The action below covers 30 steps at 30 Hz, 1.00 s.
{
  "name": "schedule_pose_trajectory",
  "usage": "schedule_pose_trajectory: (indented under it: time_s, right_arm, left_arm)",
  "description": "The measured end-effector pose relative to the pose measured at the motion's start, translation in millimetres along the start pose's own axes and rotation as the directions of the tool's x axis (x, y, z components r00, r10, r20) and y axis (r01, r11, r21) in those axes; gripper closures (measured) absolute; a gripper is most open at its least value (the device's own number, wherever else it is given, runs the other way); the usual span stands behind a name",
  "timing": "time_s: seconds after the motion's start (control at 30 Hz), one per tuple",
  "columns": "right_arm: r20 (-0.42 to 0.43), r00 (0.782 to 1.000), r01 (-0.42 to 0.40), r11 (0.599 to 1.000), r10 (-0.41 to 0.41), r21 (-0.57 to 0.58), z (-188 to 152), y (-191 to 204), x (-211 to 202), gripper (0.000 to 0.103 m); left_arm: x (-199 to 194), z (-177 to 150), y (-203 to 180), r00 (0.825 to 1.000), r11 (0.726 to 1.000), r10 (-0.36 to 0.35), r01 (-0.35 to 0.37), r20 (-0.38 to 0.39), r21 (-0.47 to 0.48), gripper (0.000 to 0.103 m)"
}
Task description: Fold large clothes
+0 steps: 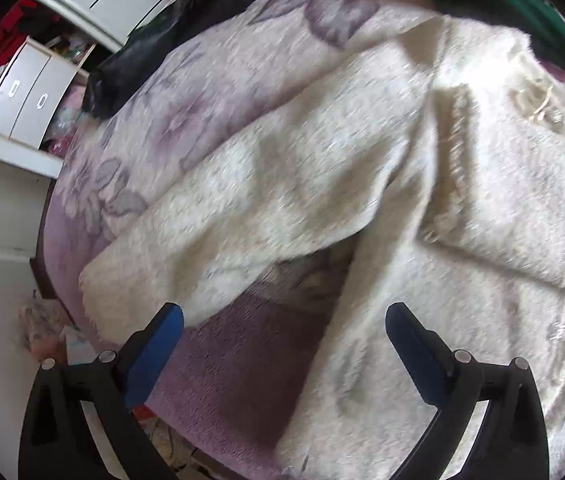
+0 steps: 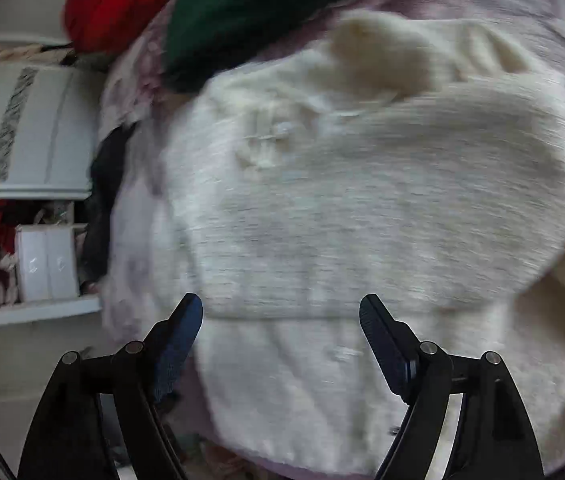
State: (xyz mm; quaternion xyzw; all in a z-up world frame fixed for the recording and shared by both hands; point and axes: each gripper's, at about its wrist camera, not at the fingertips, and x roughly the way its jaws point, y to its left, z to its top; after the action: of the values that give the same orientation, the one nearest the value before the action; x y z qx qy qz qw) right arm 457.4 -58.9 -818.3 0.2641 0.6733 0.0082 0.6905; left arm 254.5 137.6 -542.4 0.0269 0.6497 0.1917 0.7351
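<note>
The cream fuzzy sweater lies spread on the floral purple bedspread, and neither tool has a grip on it. The left gripper hovers with its jaws spread wide and nothing between them, above the gap where a sleeve angles away from the body of the garment. The right gripper is likewise released and empty, poised over the lower part of the sweater, near a ridge where the fabric looks doubled over.

The likeliest trouble is a poor pinch. The knit looks thick and fluffy, so a shallow bite may catch only surface fuzz and slip off on the lift, while a deep bite could snag the bedspread underneath and drag it along. The sleeve already lies crooked and partly overlaps the body; folding without straightening it would probably lock in a lumpy, uneven packet.

Both views are smeared by motion, which suggests the tools are travelling fast; closing at that pace risks landing off the edge aimed for.

Clutter adds a second hazard. A dark green garment touches the sweater's far end, and a black garment sits at the bed's far side, so a sweeping fold could drag 1 of these in or push the sweater toward the bed's edge
</note>
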Motion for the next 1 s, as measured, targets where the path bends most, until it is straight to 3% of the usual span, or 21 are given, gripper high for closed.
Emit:
schedule_pose_trajectory:
  time_s: [0.03, 0.1, 0.17, 0.27, 0.3, 0.37, 0.43, 0.57, 0.67, 0.8, 1.0]
  right_arm:
    - [-0.02, 0.996, 0.092, 0.994, -0.091, 0.061, -3, -31, 4, 0.02]
    - [-0.075, 0.986, 0.16, 0.976, -0.151, 0.148, 6, -78, 20, 0.02]
    - [-0.084, 0.99, 0.126, 0.976, -0.113, 0.175, 6, -108, 34, 0.023]
    - [0.026, 0.991, 0.123, 0.981, -0.128, 0.152, 18, -124, 41, 0.049]
    - [0.081, 0.987, 0.12, 0.971, -0.139, 0.205, 23, -135, 38, 0.059]
    - [0.149, 0.985, 0.034, 0.94, -0.089, 0.339, 23, -161, 32, 0.061]
    - [0.169, 0.978, 0.047, 0.917, -0.123, 0.396, 23, -172, 39, 0.062]
    - [0.136, 0.983, 0.062, 0.92, -0.123, 0.386, 23, -174, 48, 0.062]
    - [0.07, 0.992, 0.08, 0.951, -0.105, 0.299, 32, -167, 41, 0.061]
    - [0.044, 0.997, 0.055, 0.97, -0.068, 0.236, 17, -157, 14, 0.061]
    - [0.132, 0.984, -0.135, 0.979, 0.116, 0.15, 7, -119, 9, 0.061]
  left_arm:
    - [-3, 3, -4, 1.0, 1.0, -0.006, 0.006, 0.011, 0.007, 0.0]
    - [-9, 9, -19, 0.999, 0.999, -0.022, 0.021, 0.031, 0.03, 0.0]
    - [-14, 15, -38, 0.998, 0.998, -0.039, 0.036, 0.048, 0.061, 0.0]
    - [-22, 22, -74, 0.995, 0.993, -0.058, 0.05, 0.079, 0.108, 0.0]
    - [-23, 24, -85, 0.994, 0.991, -0.061, 0.049, 0.09, 0.124, 0.0]
    - [-24, 29, -112, 0.993, 0.987, -0.058, 0.042, 0.105, 0.157, 0.0]
    - [-22, 35, -136, 0.992, 0.983, -0.071, 0.052, 0.106, 0.177, 0.0]
    - [-1, 46, -174, 0.995, 0.98, -0.024, 0.004, 0.1, 0.2, 0.0]
    - [24, 53, -184, 0.996, 0.977, 0.031, -0.047, 0.08, 0.208, 0.0]
    - [29, 62, -180, 0.997, 0.982, 0.009, -0.024, 0.08, 0.189, 0.0]
    - [34, 66, -165, 0.997, 0.985, -0.001, -0.013, 0.082, 0.17, 0.0]
